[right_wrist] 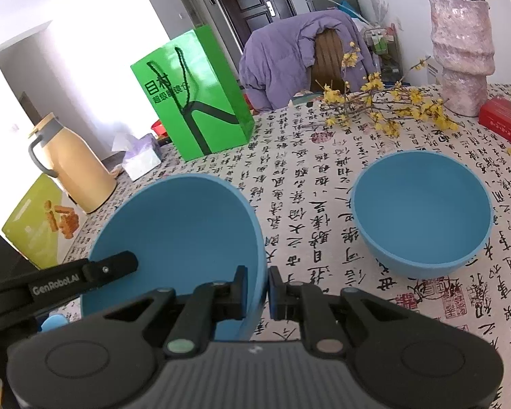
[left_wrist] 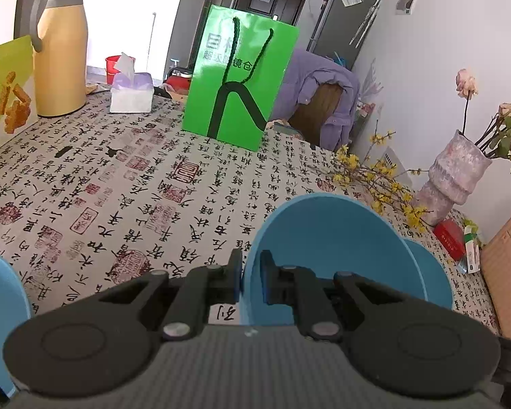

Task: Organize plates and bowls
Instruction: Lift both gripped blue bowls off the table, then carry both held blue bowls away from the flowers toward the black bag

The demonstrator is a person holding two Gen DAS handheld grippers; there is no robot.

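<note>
Both of my grippers are clamped on one blue bowl, and it's tipped up between them. My left gripper (left_wrist: 250, 277) has its pads pinched nearly shut on the bowl's left rim; in that view the held bowl (left_wrist: 330, 252) fills the near right, its open side facing me. My right gripper (right_wrist: 258, 288) is pinched just as tight on the opposite rim, and from there I see the same bowl (right_wrist: 177, 238) near left, with one left-gripper finger (right_wrist: 110, 267) reaching in over its edge.

The second bowl (right_wrist: 422, 213) sits upright on the calligraphy tablecloth (right_wrist: 306, 204), off to the right and a little farther away, well apart from the one I'm carrying. Another blue piece (left_wrist: 0, 323) shows at the near left edge of the left view; I can't tell what it is.

I read this as the carry step: bowl gripped, heading for nesting. Next I need to level it, bring it right over the resting bowl, centre it, lower it in, then release both sides together. The flower sprigs (right_wrist: 374, 109) beyond are worth avoiding.
</note>
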